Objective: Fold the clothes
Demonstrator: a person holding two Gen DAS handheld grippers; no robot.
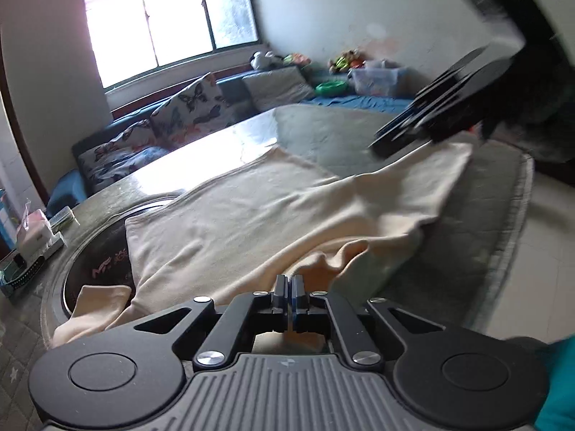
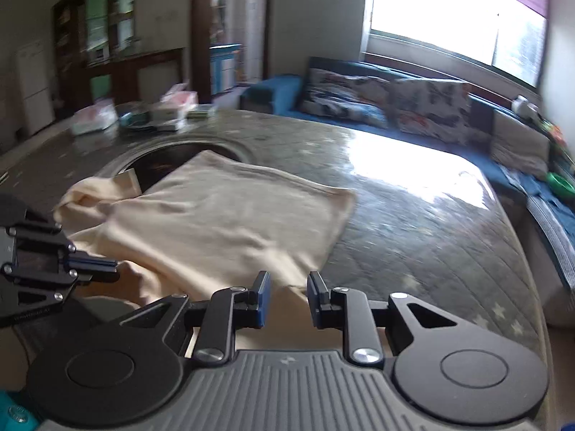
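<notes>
Cream garment (image 1: 251, 215) pinched at the table's (image 2: 413, 215) near edge by shut left gripper (image 1: 290, 300); right gripper (image 2: 285, 300) part-open, empty, presumably for regrasping.

A garment (image 2: 222, 222) is spread on a table (image 2: 413, 215), one end draped over a round recess (image 2: 151, 158); boxes (image 2: 172, 106) are set at the far left edge, a sofa (image 2: 377, 107) placed behind

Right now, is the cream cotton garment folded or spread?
Partly folded: the cream cotton garment lies doubled on the grey quilted table, one sleeve loose.
</notes>
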